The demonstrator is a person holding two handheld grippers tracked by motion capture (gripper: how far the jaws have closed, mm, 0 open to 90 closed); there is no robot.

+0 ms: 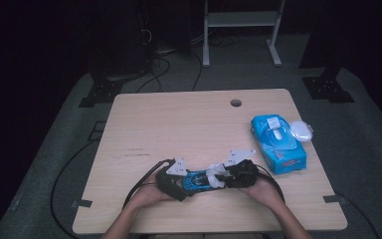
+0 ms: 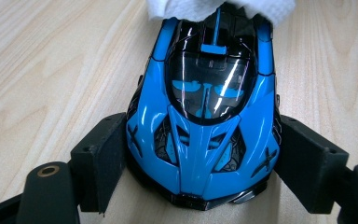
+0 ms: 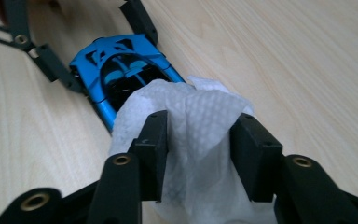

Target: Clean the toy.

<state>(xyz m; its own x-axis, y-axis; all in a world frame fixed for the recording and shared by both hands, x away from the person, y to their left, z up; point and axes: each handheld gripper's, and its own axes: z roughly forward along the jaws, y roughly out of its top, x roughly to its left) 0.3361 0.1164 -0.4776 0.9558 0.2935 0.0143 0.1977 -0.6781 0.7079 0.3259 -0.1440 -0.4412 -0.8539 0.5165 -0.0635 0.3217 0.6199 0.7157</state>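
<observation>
A glossy blue and black toy car (image 1: pixel 199 180) (image 2: pixel 205 116) lies on the wooden table (image 1: pixel 179 124) near its front edge. My left gripper (image 1: pixel 183 186) (image 2: pixel 200 161) is shut on the car's nose, one pad pressing each front flank. A white wipe (image 1: pixel 216 175) (image 3: pixel 191 116) is draped over the car's other end (image 3: pixel 116 65). My right gripper (image 1: pixel 227 178) (image 3: pixel 198 140) stands over that end with its jaws apart. The wipe lies loosely between them and is not pinched.
A blue pack of wet wipes (image 1: pixel 278 142) with its white lid (image 1: pixel 301 130) flipped open lies at the right of the table. A cable hole (image 1: pixel 236 103) sits near the far edge. A white frame (image 1: pixel 241 20) and floor cables lie beyond.
</observation>
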